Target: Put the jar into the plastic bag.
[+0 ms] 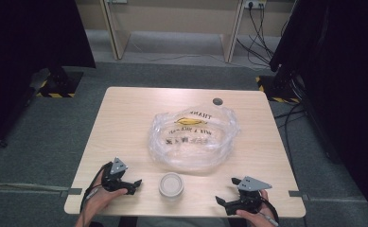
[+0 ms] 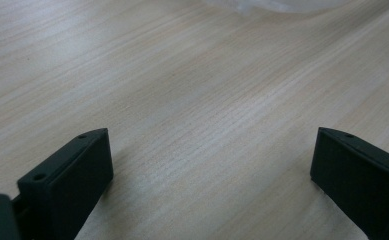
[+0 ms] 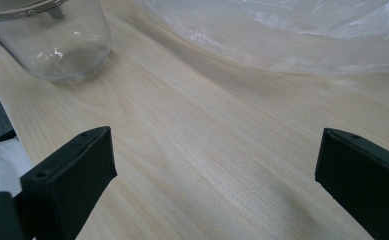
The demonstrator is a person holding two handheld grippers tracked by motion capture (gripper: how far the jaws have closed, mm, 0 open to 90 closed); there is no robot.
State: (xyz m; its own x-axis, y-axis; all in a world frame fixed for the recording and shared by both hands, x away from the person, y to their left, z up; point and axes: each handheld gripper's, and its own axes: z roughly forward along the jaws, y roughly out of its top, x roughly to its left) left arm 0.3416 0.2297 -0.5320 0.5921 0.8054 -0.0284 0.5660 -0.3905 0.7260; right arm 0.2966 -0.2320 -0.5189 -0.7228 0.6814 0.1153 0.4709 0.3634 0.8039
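Observation:
A clear plastic bag (image 1: 193, 137) with yellow and black print lies spread in the middle of the wooden table (image 1: 125, 123); its edge shows in the right gripper view (image 3: 292, 35). A small clear glass jar (image 1: 171, 185) stands upright near the front edge, between the two hands, and appears at the upper left of the right gripper view (image 3: 57, 40). My left gripper (image 1: 130, 185) rests at the front left, open, with bare wood between its jaws (image 2: 209, 165). My right gripper (image 1: 228, 193) sits at the front right, also open and holding nothing (image 3: 212, 175).
A small dark round disc (image 1: 217, 101) is set in the table near the far edge. Black stands and cables (image 1: 285, 80) flank the table on the grey carpet. Bare wood lies to the left of the bag.

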